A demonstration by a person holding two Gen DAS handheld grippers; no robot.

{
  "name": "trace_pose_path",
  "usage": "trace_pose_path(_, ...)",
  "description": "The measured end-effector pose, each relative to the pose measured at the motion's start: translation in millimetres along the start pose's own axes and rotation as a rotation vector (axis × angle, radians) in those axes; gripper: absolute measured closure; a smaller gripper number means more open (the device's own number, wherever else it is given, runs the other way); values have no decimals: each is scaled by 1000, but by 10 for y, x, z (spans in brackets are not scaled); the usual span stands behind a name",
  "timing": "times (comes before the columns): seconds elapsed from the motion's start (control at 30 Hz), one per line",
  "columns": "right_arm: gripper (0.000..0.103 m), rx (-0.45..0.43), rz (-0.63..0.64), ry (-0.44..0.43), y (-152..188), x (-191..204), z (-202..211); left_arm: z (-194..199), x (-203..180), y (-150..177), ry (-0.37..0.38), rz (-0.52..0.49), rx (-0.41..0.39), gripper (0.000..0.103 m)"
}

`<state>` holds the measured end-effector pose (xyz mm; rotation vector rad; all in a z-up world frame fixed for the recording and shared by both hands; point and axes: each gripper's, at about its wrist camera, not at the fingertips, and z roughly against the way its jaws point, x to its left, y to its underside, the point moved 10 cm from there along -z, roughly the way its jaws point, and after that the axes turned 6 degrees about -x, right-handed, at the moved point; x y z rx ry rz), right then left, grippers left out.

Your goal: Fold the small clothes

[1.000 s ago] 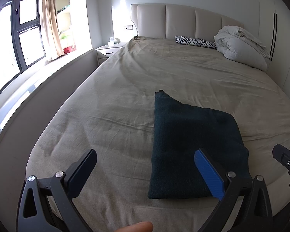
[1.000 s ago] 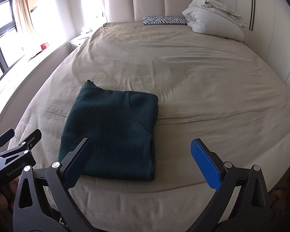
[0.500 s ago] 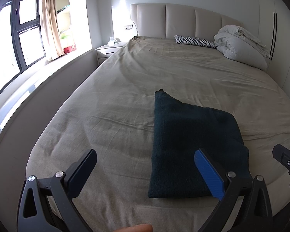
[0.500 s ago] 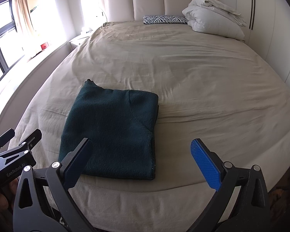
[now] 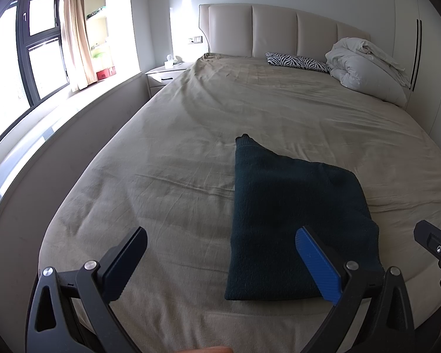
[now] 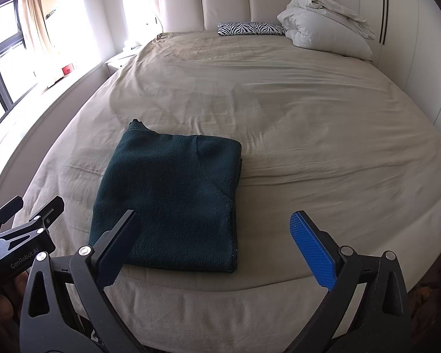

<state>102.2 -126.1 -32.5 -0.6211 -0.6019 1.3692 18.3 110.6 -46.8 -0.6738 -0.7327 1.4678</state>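
A dark green knitted garment lies folded into a rectangle near the front edge of the beige bed; it also shows in the right wrist view. My left gripper is open and empty, held just in front of the bed edge, left of the garment's near corner. My right gripper is open and empty, held above the garment's near right edge. The left gripper shows at the lower left of the right wrist view.
A zebra-print pillow and a bundled white duvet lie at the padded headboard. A white nightstand and a windowsill ledge run along the left. White wardrobe doors stand on the right.
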Motion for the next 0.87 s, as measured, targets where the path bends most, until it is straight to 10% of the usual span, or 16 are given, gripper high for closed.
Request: trace_pose_path(0.87, 0, 15, -9, -11, 118, 23, 9, -18, 21, 112, 8, 0, 5, 0)
